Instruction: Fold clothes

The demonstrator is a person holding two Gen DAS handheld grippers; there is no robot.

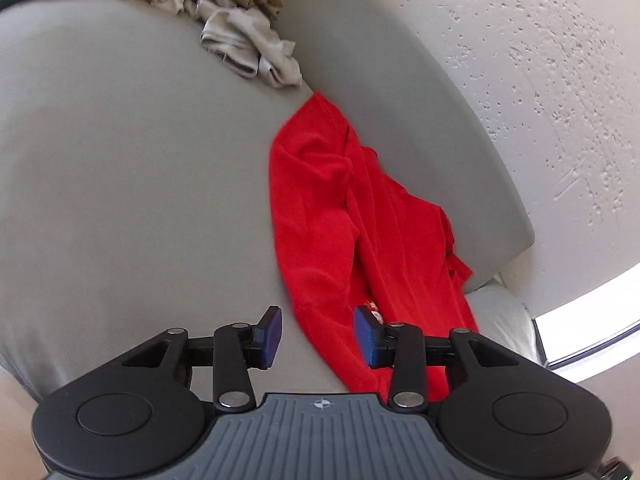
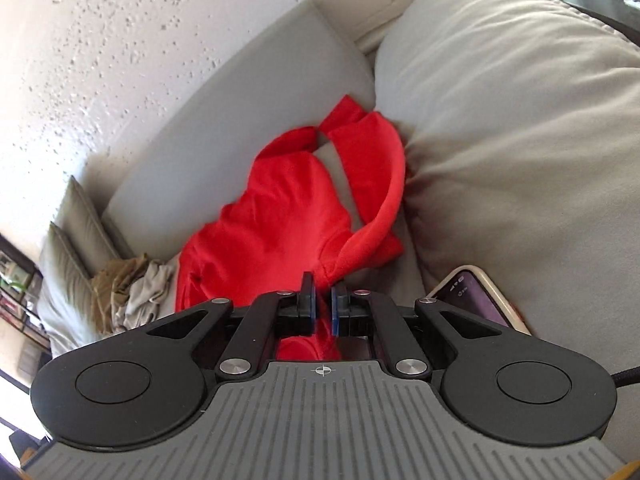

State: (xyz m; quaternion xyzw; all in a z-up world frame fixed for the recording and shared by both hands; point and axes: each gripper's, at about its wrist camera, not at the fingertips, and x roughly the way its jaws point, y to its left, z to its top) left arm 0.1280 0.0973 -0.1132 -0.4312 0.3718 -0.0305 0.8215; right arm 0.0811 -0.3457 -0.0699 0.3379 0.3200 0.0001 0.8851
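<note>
A red garment (image 1: 352, 216) lies crumpled on a grey sofa seat (image 1: 140, 184), along the backrest. My left gripper (image 1: 318, 336) is open and empty, just above the garment's near edge. In the right wrist view the same red garment (image 2: 272, 232) is bunched against the backrest. My right gripper (image 2: 322, 304) is shut on a fold of the red garment, which runs between its blue pads (image 2: 335, 308).
A heap of beige and tan clothes (image 1: 240, 36) lies at the far end of the seat, also seen in the right wrist view (image 2: 132, 292). A phone (image 2: 476, 300) rests beside a big grey cushion (image 2: 520, 140). A rough white wall (image 1: 520, 60) stands behind the sofa.
</note>
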